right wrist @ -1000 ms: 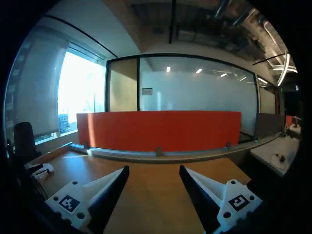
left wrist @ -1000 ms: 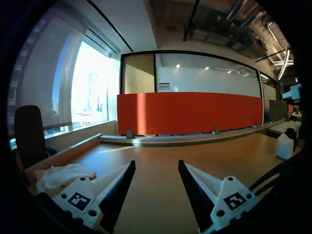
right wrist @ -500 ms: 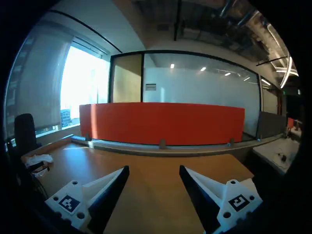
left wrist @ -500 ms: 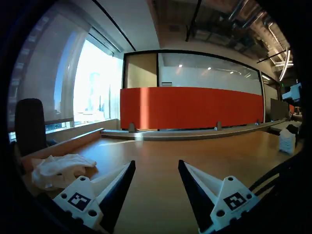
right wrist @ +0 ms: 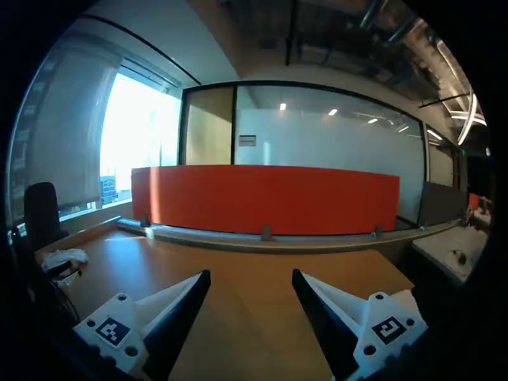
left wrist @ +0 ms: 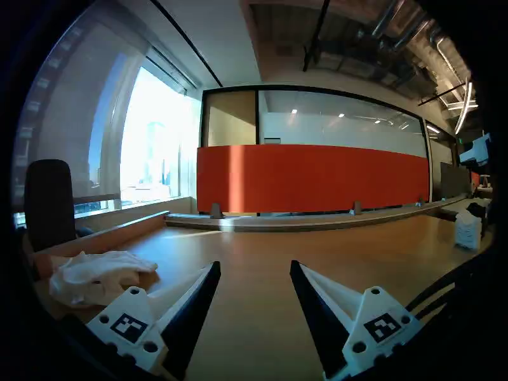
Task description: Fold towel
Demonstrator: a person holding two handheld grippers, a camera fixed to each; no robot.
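Both sets of fingers are spread wide with nothing between them: left gripper [left wrist: 254,267] and right gripper [right wrist: 251,274], each low over the desk [left wrist: 267,244] and pointing at the orange divider [left wrist: 311,178]. The towel [left wrist: 98,274] is a crumpled white heap on the desk, left of the divider and closer to me than it is, not folded at all. From the right gripper view the towel [right wrist: 62,258] looks small, way left of the divider.
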